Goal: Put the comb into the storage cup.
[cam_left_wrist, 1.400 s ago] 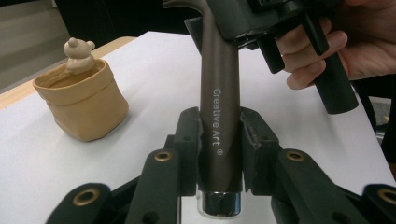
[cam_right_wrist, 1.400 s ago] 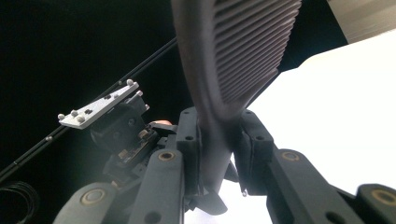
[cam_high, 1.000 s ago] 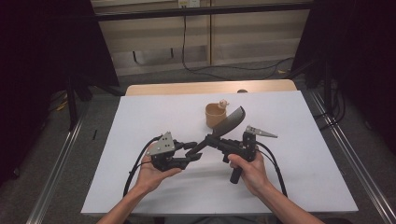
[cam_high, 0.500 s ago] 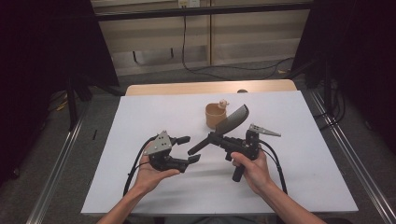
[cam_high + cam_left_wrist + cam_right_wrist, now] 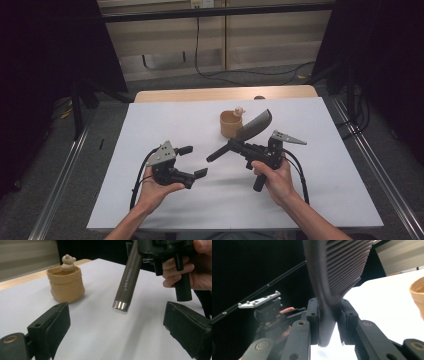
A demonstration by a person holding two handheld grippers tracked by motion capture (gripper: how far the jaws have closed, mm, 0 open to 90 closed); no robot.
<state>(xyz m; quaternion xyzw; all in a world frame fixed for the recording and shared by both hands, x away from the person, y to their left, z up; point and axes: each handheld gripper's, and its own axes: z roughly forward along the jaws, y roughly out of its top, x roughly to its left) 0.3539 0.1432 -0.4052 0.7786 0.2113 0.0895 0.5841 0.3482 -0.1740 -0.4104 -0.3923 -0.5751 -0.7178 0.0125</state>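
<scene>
White table (image 5: pixel 150 130), a tan soft pouch-shaped pot (image 5: pixel 230 125) with a small figure at its far middle. Nearer, held off the surface right of centre: a dark grey brush with ribbed fan head and smooth metal-capped handle (image 5: pixel 235 142). Looks stiff, light, probably slippery along the handle; best taken at the neck below the ribs. Clamped right there by the right gripper (image 5: pixel 329 322). Left gripper (image 5: pixel 196 161), near left, just been opening, jaws wide apart, nothing between, handle tip just ahead.

Matt grey brush handle (image 5: pixel 126 277) with glossy metal end cap (image 5: pixel 120 307), tan paper-like pouch (image 5: pixel 65 284), smooth white tabletop (image 5: pixel 165 125)
</scene>
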